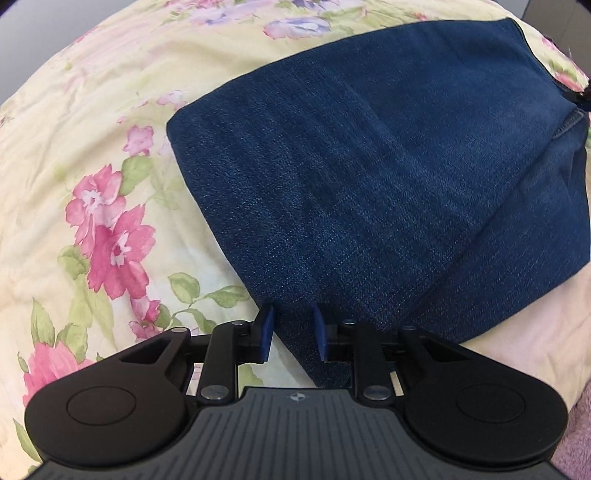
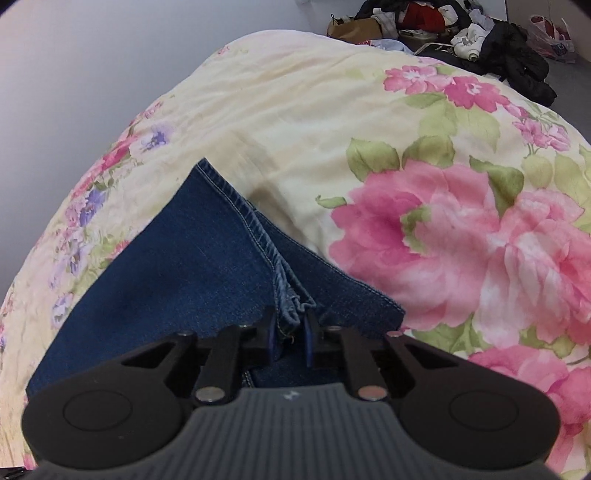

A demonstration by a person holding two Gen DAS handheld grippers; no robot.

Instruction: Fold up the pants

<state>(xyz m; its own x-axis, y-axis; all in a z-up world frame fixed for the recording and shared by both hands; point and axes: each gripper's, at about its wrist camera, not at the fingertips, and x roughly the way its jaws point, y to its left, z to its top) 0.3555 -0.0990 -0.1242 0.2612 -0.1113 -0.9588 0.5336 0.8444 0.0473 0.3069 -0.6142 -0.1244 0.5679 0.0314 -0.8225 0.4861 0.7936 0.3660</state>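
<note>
Left wrist view: pants [image 1: 388, 177], dark blue denim, lie folded as a broad flat slab across centre and right of frame on a floral bedspread [image 1: 92, 110]. Only this view shows the folded bulk; its rounded fold edge faces the upper left.

Left hand-held gripper [image 1: 293, 334]: jaws parted by a moderate gap, blue pads either side of the pants' near corner, not pinching it.

Right wrist view: shows what the other lacks, stitched hems [image 2: 255, 225] running from centre toward bottom centre, and a clutter pile of clothes and bags [image 2: 461, 33] at upper right beyond the bedspread [image 2: 295, 110].

Right hand-held gripper [image 2: 290, 338]: jaws nearly closed, clamped on a bunched denim seam.

Open bedspread lies upper centre and right; grey wall upper left.
</note>
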